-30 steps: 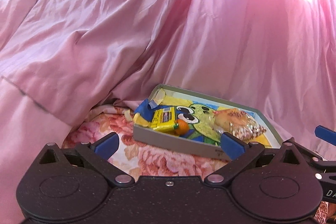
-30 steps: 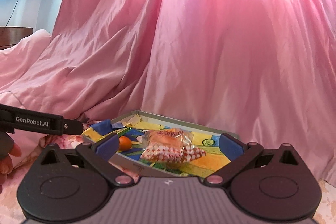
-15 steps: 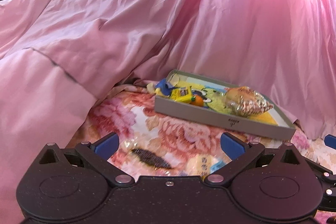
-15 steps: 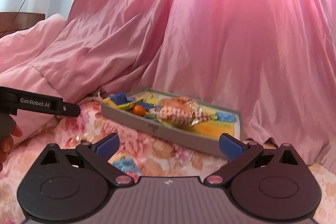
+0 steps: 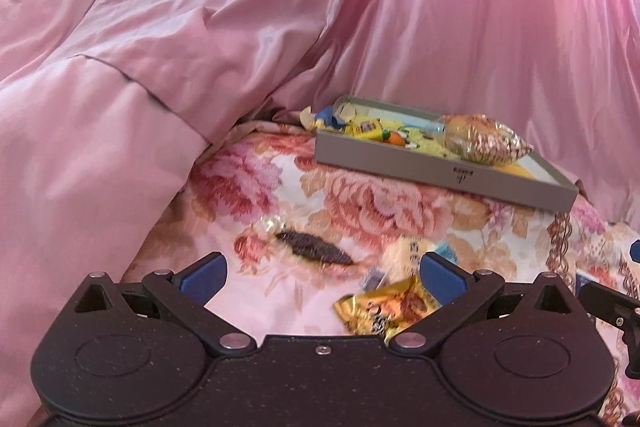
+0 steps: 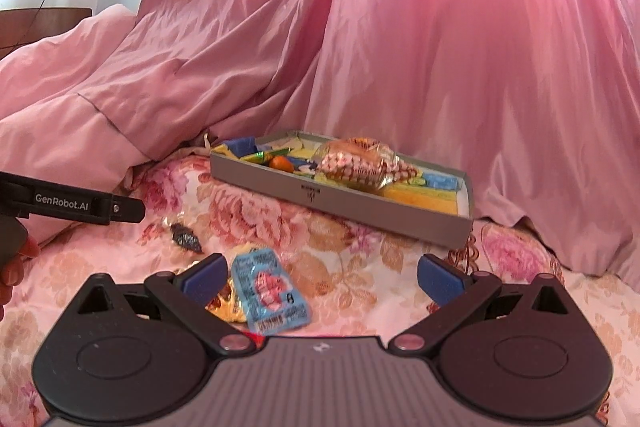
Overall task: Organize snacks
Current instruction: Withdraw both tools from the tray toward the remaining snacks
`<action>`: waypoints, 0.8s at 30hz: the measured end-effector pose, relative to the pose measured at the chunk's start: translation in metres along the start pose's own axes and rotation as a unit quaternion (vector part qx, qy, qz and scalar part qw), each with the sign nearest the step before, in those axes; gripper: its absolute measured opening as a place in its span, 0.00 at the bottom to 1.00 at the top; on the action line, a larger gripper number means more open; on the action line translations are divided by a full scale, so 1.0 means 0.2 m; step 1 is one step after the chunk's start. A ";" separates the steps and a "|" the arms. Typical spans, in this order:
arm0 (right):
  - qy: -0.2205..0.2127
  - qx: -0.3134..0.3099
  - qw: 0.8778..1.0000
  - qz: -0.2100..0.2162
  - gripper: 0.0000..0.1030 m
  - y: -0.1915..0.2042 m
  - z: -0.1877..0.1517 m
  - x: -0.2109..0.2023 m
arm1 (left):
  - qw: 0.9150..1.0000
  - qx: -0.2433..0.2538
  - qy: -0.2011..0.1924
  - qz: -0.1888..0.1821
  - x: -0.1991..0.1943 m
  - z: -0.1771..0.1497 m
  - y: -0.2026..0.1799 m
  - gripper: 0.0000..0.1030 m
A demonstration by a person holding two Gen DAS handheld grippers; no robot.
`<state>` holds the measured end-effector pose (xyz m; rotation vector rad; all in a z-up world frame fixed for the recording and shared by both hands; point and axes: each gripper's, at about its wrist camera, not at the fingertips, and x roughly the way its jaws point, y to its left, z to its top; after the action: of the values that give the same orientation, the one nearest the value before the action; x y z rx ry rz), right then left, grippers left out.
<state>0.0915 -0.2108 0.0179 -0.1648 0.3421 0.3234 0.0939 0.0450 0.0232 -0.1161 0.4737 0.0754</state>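
A grey tray sits on the floral bedspread and holds a clear bag of bread, an orange candy and several small wrapped snacks. Loose on the bedspread in front of it lie a dark wrapped candy, a gold packet and a light blue packet. My left gripper hangs open just above the gold packet and holds nothing. My right gripper is open over the blue packet, also with nothing in it.
Pink curtain fabric hangs right behind the tray. A pink quilt is piled along the left. The left gripper's body and a hand show at the left edge of the right wrist view.
Both grippers have pulled back from the tray toward me and stayed open. The tray now looks farther off, and the loose snacks on the bedspread have come into view.
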 end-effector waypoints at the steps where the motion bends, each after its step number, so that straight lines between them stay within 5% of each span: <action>1: 0.003 0.002 1.000 0.001 1.00 0.00 -0.01 0.00 | 1.000 0.002 0.002 0.001 0.00 -0.01 0.00 0.99; 24: 0.111 0.032 0.993 0.020 1.00 0.06 -0.25 0.09 | 0.997 0.037 0.062 0.014 0.06 -0.22 0.00 0.99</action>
<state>0.0877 -0.2059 -0.0364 -0.1317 0.5765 0.3345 0.0844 0.0406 -0.0202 -0.0423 0.6023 0.0786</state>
